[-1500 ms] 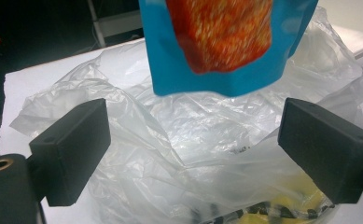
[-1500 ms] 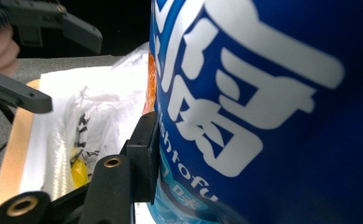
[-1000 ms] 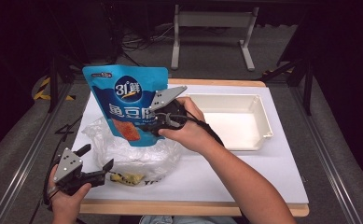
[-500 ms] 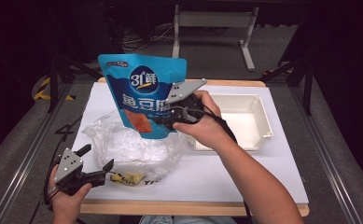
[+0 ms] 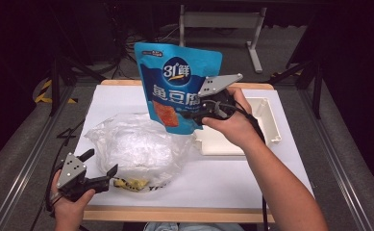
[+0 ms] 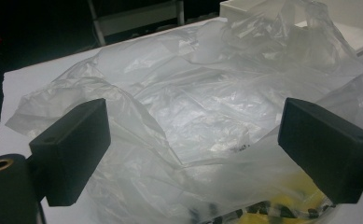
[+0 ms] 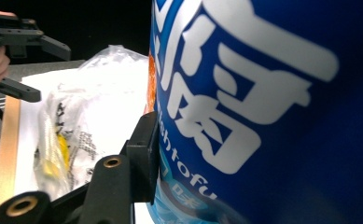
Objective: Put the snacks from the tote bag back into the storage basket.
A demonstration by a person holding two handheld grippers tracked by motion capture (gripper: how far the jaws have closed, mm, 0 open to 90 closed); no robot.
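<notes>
A blue snack pouch (image 5: 177, 82) with white lettering and an orange picture hangs upright above the table, and my right gripper (image 5: 201, 111) is shut on its lower right edge. In the right gripper view the pouch (image 7: 263, 107) looms close, with one black finger (image 7: 144, 154) pressed flat against its side. A crumpled clear plastic bag (image 5: 136, 147) lies on the white table, with yellow and black print at its front edge. My left gripper (image 5: 100, 166) stands open at the bag's front left corner. In the left gripper view the plastic bag (image 6: 207, 107) spreads just beyond the wide-apart jaws.
A white rectangular tray (image 5: 266, 126) sits on the table (image 5: 252, 185) behind the right hand. The table's wooden front edge (image 5: 175, 214) runs along the bottom. Dark floor and metal stand legs (image 5: 220, 21) lie beyond the far side.
My right gripper has carried the pouch up and to the right, away from the plastic bag and toward the tray. The left gripper has kept still.
</notes>
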